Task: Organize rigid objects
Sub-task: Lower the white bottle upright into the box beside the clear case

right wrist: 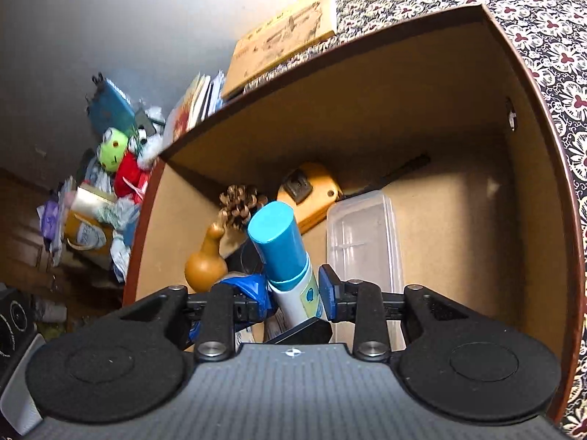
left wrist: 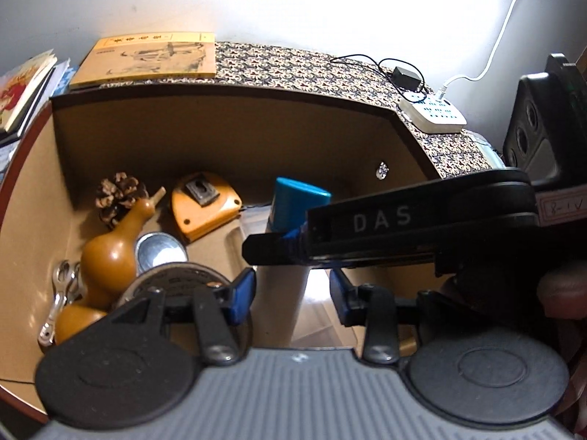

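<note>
From the left wrist camera, the left gripper (left wrist: pixel 291 295) hangs over the open brown box (left wrist: pixel 227 128), its blue-padded fingers (left wrist: pixel 244 293) spread apart with nothing between them. Below and to the left lie a tan gourd (left wrist: pixel 108 256), a pine cone (left wrist: pixel 117 194), an orange tape measure (left wrist: pixel 203 207), a small metal cup (left wrist: pixel 161 253) and a silver keyring clip (left wrist: pixel 58 293). The right gripper's black arm, marked DAS, reaches in from the right, and the blue cap of the bottle (left wrist: pixel 297 201) shows just past its tip. On the patterned cloth (left wrist: pixel 293 62) around the box rest a yellow book (left wrist: pixel 150 58) and a white power strip (left wrist: pixel 433 113).

From the right wrist camera, the right gripper (right wrist: pixel 293 293) is clamped on the blue-capped bottle (right wrist: pixel 282 249), pads pressing its white body just below the cap. The bottle tilts back to the left, inside the box opening above the floor of the box. A clear plastic case (right wrist: pixel 363 234) lies just to its right on the box floor; the gourd (right wrist: pixel 205 264), pine cone (right wrist: pixel 238 201) and tape measure (right wrist: pixel 312 190) sit behind it. A green frog toy (right wrist: pixel 112 146) lies in the clutter outside the box on the left.
</note>
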A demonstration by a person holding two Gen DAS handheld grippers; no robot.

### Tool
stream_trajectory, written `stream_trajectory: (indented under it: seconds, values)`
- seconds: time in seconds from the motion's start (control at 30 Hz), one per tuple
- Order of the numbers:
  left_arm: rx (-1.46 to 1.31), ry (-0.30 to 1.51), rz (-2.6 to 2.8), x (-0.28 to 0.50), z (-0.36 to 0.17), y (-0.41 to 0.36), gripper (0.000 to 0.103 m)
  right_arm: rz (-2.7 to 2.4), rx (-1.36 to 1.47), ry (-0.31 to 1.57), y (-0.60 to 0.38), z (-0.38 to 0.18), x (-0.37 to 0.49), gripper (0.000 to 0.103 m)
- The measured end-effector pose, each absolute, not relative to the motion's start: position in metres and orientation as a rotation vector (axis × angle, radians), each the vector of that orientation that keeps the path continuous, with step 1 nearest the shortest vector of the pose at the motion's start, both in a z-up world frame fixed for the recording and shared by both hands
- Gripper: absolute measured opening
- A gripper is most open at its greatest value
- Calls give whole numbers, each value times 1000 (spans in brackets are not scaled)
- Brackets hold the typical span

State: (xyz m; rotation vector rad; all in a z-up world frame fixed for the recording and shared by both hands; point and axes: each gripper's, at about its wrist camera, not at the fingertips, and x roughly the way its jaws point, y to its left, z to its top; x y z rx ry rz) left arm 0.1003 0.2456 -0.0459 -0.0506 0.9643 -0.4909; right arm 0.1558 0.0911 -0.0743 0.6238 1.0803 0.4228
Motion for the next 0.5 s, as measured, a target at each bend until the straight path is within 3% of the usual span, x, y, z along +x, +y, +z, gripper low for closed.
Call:
stream_trajectory:
  seconds: [0.27,0.5]
  values:
    - [-45,949,-475,103,-43,249,39,434,698,925,83,-65,150,17]
    - [-48,954,-475,105,-43,248,40,428,615,987,93,-64,162,18]
